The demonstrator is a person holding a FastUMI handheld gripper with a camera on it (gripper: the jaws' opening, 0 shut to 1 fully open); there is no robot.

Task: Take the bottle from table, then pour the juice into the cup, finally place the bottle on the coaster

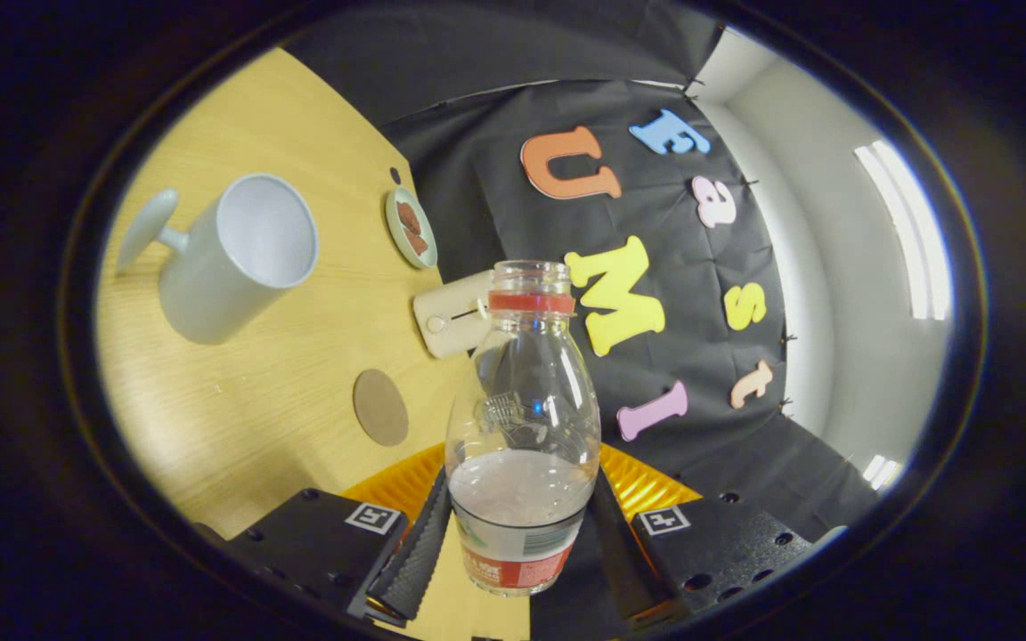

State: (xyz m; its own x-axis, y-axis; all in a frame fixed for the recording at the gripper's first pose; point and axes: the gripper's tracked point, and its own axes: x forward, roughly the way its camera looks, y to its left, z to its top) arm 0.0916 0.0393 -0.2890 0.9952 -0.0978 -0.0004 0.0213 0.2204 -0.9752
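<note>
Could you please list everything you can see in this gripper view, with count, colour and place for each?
bottle: one, clear with a red neck ring and red label, open top, pale liquid low inside; between the fingers, both pressing its lower body.
cup: one, pale grey with a handle, empty-looking; on the table beyond the fingers, far side from the wall.
coaster: one, brown, round, flat; on the table just ahead of the fingers, beside the bottle.
small dish: one, pale green with brown pieces; table edge beyond the cup.
cream block: one, slotted; behind the bottle.
table: one, light wood.
gripper: one, black fingers shut on the bottle.
</note>
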